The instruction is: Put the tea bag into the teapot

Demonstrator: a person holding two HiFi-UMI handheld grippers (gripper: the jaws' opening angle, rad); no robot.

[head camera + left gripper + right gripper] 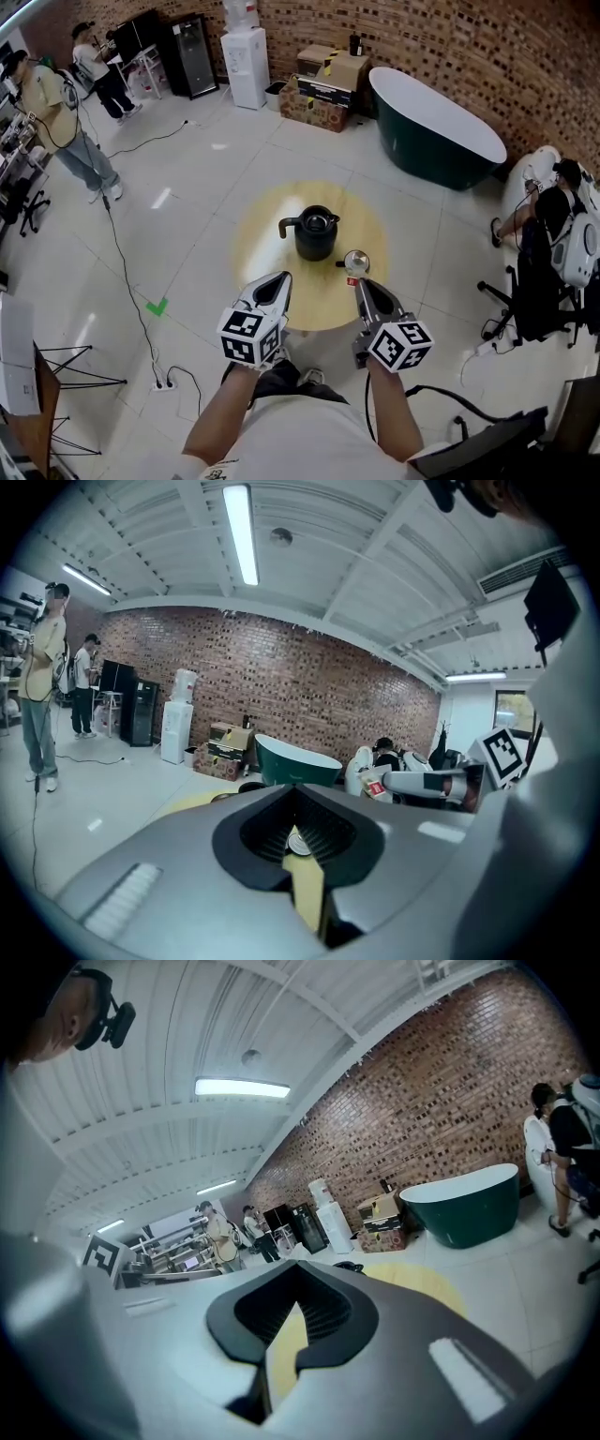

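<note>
A black teapot (315, 233) stands near the middle of a round yellow table (258, 239), spout to the left and top open. Beside it on the right lies a round silvery piece (356, 261), likely its lid. My right gripper (359, 283) hovers over the table's near right edge, jaws together on a small red and white tea bag tag (352, 278). That tag (377, 786) also shows at the right gripper's tip in the left gripper view. My left gripper (279, 278) hangs over the near edge, shut and empty. The right gripper view hides the tea bag.
The floor is white tile, with a dark green bathtub (436, 122) and cardboard boxes (323, 89) at the back. A seated person (548, 220) and chairs are to the right. Two people (56, 117) stand far left, and a cable (127, 281) runs across the floor.
</note>
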